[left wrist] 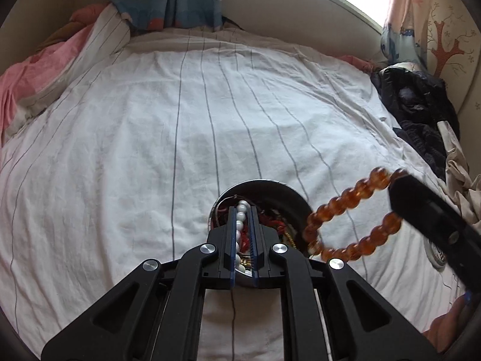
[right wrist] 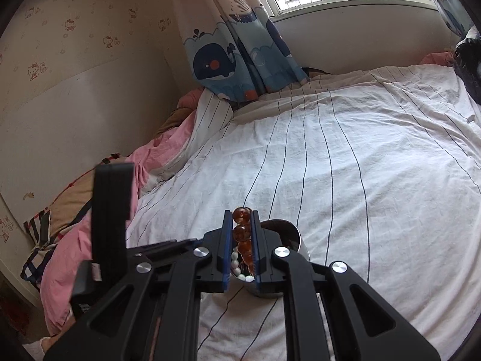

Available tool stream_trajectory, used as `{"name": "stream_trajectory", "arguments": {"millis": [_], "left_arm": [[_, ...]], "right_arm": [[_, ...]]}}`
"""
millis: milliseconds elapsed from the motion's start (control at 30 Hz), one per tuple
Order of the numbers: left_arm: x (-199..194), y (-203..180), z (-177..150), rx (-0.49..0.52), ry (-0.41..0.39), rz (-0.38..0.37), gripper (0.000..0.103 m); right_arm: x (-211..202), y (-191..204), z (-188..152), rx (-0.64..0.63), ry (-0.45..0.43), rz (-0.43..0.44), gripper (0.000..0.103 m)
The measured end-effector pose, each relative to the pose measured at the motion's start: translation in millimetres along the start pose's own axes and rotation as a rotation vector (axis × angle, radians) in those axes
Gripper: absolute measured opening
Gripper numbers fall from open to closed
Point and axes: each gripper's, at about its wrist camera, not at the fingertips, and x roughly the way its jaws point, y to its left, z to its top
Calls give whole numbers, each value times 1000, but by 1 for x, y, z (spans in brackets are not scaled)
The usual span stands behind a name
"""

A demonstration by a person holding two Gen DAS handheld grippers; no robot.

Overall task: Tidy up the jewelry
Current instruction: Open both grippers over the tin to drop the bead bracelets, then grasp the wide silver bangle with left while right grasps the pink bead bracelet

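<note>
A metal bowl (left wrist: 287,198) (right wrist: 293,229) full of tangled jewelry stands on the striped bed sheet. My left gripper (left wrist: 243,207) hangs over the bowl, shut on a white pearl strand (left wrist: 239,225) that runs along the gap between its blue pads. My right gripper (right wrist: 242,212) is shut on an amber bead bracelet (right wrist: 240,234). In the left wrist view the amber bracelet (left wrist: 339,201) hangs as a loop from the right gripper (left wrist: 396,192), just right of the bowl's rim. More white beads (right wrist: 237,267) show in the bowl below the right jaws.
The white striped sheet (left wrist: 180,135) covers the bed. A pink quilt (right wrist: 75,255) is bunched at the left, dark clothes (left wrist: 421,105) at the right. A whale-print curtain (right wrist: 216,60) hangs at the far end. The left gripper's body (right wrist: 112,210) stands close beside the right one.
</note>
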Motion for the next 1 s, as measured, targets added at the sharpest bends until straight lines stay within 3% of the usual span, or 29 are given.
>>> {"name": "stream_trajectory", "arguments": {"millis": [200, 233, 300, 333, 467, 733, 1000], "left_arm": [[-15, 25, -13, -21, -42, 34, 13], [-18, 29, -14, -24, -44, 41, 14], [-24, 34, -18, -28, -41, 43, 15], [-27, 35, -20, -23, -41, 46, 16], [-39, 31, -37, 9, -26, 39, 17], [-58, 7, -91, 98, 59, -5, 18], [-68, -14, -133, 162, 124, -11, 18]], "right_arm": [[28, -4, 5, 60, 40, 82, 13], [38, -5, 3, 53, 81, 37, 16], [49, -9, -1, 30, 107, -89, 32], [48, -12, -3, 29, 107, -114, 32], [22, -17, -12, 25, 90, -160, 32], [-32, -29, -67, 49, 169, -193, 37], [-47, -18, -118, 32, 261, -180, 37]]}}
